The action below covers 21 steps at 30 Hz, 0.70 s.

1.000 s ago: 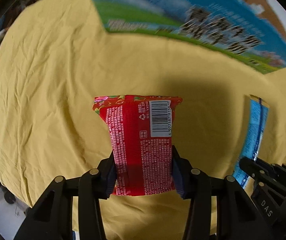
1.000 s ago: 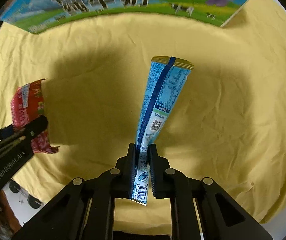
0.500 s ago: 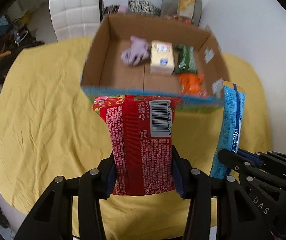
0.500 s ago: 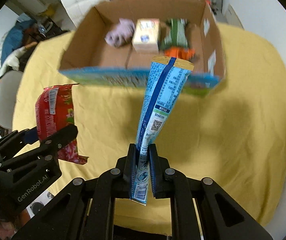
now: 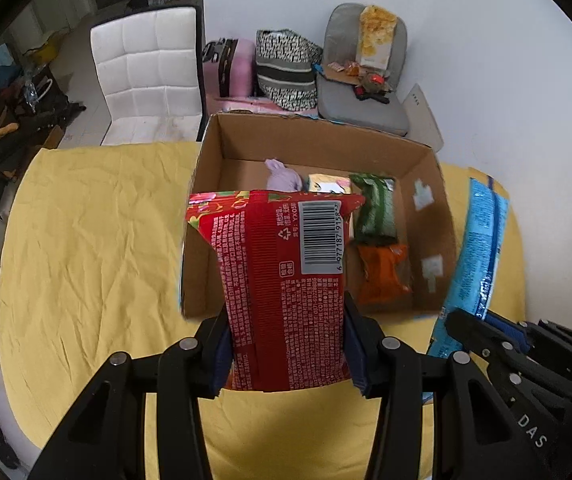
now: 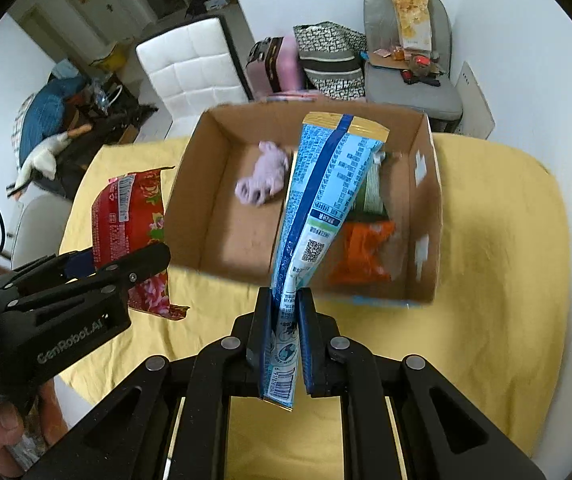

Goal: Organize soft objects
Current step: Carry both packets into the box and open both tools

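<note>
The left gripper holds a red packet upright, its jaws pinching the packet's lower sides; the packet is flat and glossy, its back covered in fine white print with a white barcode label near the top right and a crimped top edge showing a flowered pattern; in the right wrist view the same packet shows pink flowers on red along its lower part. The right gripper has its jaws pressed onto the bottom end of a long blue packet; this one is narrow where it is pinched and fans wider toward the top, pale blue with a dark blue stripe along its length, a gold crimped top edge, a QR code and a small barcode at the bottom end.

Both packets hang in the air above a worktop under a wrinkled yellow cloth, in front of an open cardboard box standing on that cloth; the blue packet's top overlaps the box's opening in the right wrist view. Inside the box lie a lilac soft toy, a yellow packet, a green packet and an orange packet, the last two along the right side.
</note>
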Each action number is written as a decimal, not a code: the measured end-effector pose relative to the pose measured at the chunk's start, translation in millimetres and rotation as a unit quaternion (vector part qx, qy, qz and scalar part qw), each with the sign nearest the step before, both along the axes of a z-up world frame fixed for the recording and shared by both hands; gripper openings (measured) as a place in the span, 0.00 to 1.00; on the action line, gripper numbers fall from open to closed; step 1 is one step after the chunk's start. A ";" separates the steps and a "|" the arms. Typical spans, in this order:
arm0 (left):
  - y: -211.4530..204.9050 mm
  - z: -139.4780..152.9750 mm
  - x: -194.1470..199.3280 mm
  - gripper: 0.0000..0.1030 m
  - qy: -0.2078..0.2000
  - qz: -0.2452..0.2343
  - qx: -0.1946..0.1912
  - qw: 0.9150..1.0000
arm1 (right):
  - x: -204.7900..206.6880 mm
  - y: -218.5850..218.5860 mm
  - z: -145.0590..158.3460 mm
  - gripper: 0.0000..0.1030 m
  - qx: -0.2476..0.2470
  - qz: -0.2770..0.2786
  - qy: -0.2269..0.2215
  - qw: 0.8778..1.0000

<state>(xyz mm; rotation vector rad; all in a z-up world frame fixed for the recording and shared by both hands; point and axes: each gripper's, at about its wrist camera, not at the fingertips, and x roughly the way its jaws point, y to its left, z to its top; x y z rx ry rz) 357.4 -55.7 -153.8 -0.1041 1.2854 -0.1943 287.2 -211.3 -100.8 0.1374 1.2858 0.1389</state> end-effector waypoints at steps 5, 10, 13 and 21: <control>3.7 -32.6 37.2 0.42 0.042 0.002 0.000 0.999 | 47.7 2.8 -28.6 0.13 0.012 -0.026 0.012 1.000; 0.4 -77.4 68.6 0.42 0.101 0.004 -0.008 0.995 | 87.0 -2.8 -73.0 0.13 0.018 -0.061 0.035 0.997; -1.8 -100.0 78.6 0.43 0.133 0.003 -0.017 0.991 | 100.5 -7.2 -94.4 0.13 0.021 -0.080 0.048 0.995; -7.8 -149.6 91.6 0.43 0.195 -0.001 -0.017 0.981 | 121.7 -20.7 -155.6 0.13 0.049 -0.127 0.098 0.986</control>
